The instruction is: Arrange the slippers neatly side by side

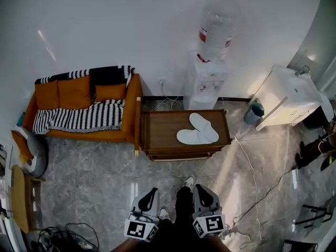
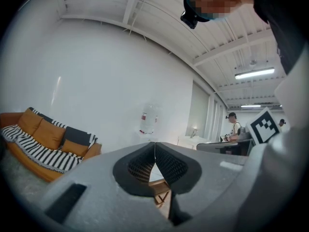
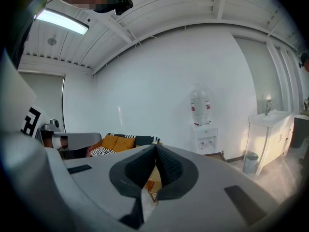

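Observation:
Two white slippers lie on a low wooden table (image 1: 157,135) in the head view. One slipper (image 1: 205,126) lies at an angle and overlaps the other slipper (image 1: 190,137), which points left. Both grippers hang near the person's legs, well short of the table. My left gripper (image 1: 149,197) is shut with nothing in it; its pads (image 2: 154,151) meet. My right gripper (image 1: 200,191) is shut and empty too, pads (image 3: 155,153) together. Neither gripper view shows the slippers.
An orange sofa (image 1: 79,106) with striped throws stands left of the table. A water dispenser (image 1: 209,75) is behind it, a white cabinet (image 1: 286,101) and teal bin (image 1: 255,112) to the right. Cables (image 1: 252,193) cross the marble floor. Another person (image 2: 235,127) stands far off.

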